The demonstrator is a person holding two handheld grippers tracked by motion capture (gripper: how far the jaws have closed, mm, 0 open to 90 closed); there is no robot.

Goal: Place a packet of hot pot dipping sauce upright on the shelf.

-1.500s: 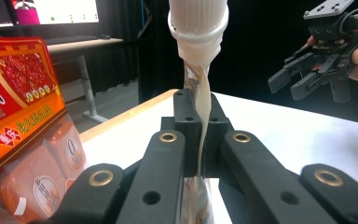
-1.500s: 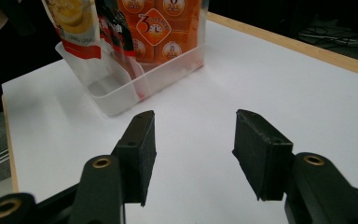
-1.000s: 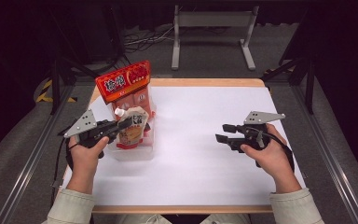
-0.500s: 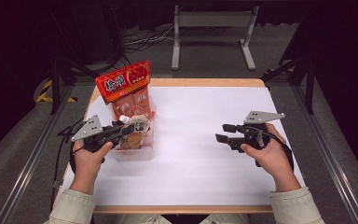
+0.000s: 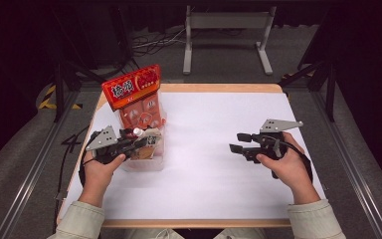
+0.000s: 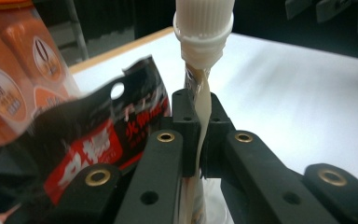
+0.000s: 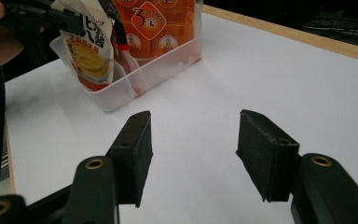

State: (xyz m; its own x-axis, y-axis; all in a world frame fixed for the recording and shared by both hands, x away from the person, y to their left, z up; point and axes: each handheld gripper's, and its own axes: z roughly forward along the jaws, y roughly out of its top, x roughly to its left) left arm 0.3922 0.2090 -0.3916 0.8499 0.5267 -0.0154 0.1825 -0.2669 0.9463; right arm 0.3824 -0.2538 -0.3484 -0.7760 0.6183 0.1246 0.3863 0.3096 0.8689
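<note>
Pinching spout pouch (image 6: 200, 93) over bin (image 5: 144, 162): left tongs (image 6: 200, 140).

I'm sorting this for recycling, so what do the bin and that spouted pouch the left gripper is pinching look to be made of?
Bin: likely clear, slightly frosted rigid plastic; contents show through its walls.
Spouted pouch: apparently thin, glossy printed film, flattened between the left gripper's jaws, with a white ridged plastic cap.
</note>
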